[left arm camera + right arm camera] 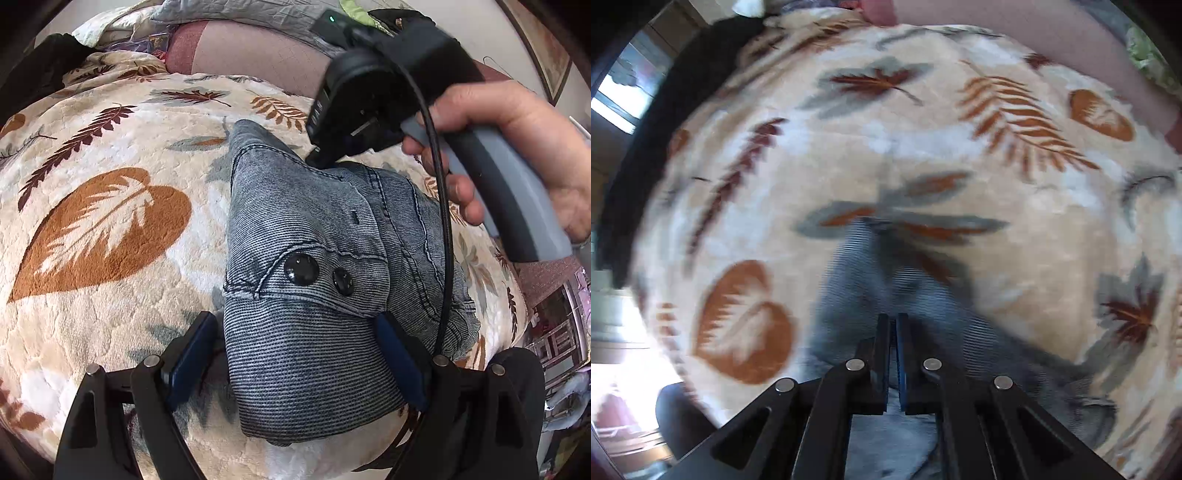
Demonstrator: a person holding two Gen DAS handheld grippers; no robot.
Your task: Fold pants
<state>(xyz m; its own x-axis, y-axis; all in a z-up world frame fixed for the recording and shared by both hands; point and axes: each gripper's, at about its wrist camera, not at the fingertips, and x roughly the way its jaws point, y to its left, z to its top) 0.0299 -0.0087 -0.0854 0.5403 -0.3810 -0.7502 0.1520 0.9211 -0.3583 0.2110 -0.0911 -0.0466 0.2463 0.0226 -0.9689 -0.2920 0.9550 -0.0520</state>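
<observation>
Grey-blue ribbed denim pants with black buttons lie on a cream blanket patterned with rust-brown leaves.

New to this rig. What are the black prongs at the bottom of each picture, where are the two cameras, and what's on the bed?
No robot here: a person holds one hand-held gripper in each hand, with a fisheye camera on each looking along its two fingers. The prongs are those fingers.

The left camera shows the left hand-held gripper wide open, straddling the near end of the denim pants, which lie bunched on a leaf-print blanket. Farther off in that view, the person's hand points the right hand-held gripper down at the pants' far edge.

The right camera, blurred, shows that gripper shut. Denim lies under its tips, but whether any fabric is pinched I cannot tell.
</observation>
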